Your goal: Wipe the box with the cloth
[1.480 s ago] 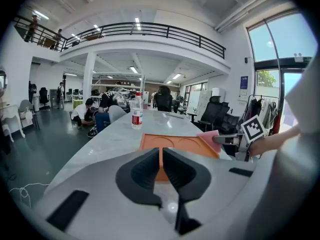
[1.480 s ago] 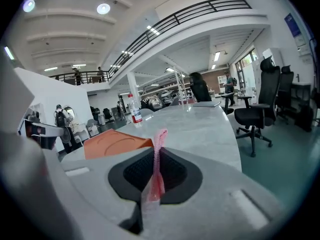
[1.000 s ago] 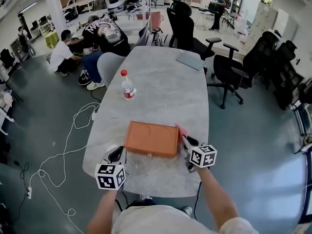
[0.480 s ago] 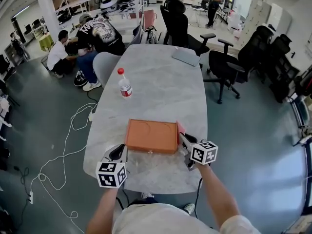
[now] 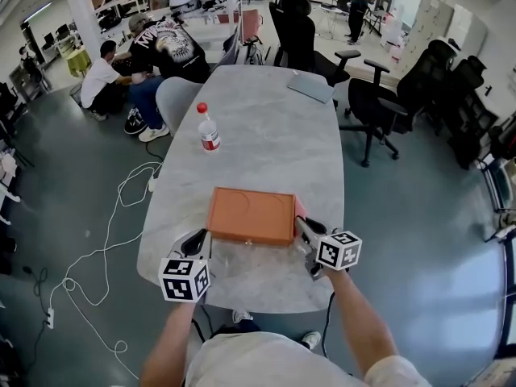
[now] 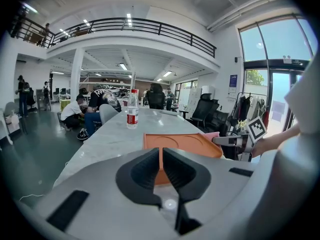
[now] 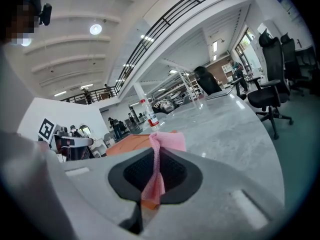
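- The right gripper [image 7: 156,158] has its jaws clamped on the pink cloth [image 7: 167,140], which bunches just past their tips. The orange box [image 7: 131,144] lies just ahead and to the left.
- The left gripper [image 6: 161,156] has its jaws drawn almost together and seemingly empty, with the box directly ahead of the tips.
- Nothing pins the box, so a wiping stroke could slide it along the table [image 5: 266,135].
- The thin pinch of cloth might drag free.

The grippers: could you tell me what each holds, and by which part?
Right gripper pinches the cloth by a bunched edge; left gripper seems clamped on the box at its near-left corner.
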`<state>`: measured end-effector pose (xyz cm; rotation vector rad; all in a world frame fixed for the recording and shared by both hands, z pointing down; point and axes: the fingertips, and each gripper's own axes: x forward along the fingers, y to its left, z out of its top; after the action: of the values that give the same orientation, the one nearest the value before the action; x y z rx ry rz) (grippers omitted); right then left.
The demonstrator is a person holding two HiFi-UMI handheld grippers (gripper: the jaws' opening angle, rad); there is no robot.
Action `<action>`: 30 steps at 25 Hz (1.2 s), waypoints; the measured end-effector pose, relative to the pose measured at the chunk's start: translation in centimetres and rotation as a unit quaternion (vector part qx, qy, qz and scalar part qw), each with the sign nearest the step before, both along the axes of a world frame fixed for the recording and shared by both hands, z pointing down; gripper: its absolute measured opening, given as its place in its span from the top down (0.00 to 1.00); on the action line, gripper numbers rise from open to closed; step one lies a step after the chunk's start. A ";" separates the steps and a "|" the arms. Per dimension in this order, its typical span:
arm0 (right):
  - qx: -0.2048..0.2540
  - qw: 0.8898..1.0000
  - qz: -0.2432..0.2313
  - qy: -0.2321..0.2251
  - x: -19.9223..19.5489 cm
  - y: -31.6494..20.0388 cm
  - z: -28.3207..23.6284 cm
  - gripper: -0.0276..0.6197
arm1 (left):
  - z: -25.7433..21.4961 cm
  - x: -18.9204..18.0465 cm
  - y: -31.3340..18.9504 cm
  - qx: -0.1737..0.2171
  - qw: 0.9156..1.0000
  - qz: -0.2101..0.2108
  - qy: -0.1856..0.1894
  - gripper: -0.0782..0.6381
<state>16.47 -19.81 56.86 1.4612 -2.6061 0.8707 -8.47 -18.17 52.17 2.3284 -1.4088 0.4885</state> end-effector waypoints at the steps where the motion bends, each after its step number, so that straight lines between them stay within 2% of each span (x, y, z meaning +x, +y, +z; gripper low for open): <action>1: -0.001 1.000 -0.001 -0.001 0.0 0.2 0.0 0.93 | -0.1 0.0 0.0 0.000 1.000 -0.001 0.000 0.85; 30: -0.010 0.998 -0.065 -0.008 -1.8 6.8 -0.3 0.93 | -0.4 2.1 5.5 -0.004 0.999 -0.033 0.006 0.85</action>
<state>14.67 -13.02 56.55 1.2696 -2.6591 0.8938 -6.42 -12.70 51.78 2.2659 -1.4702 0.4594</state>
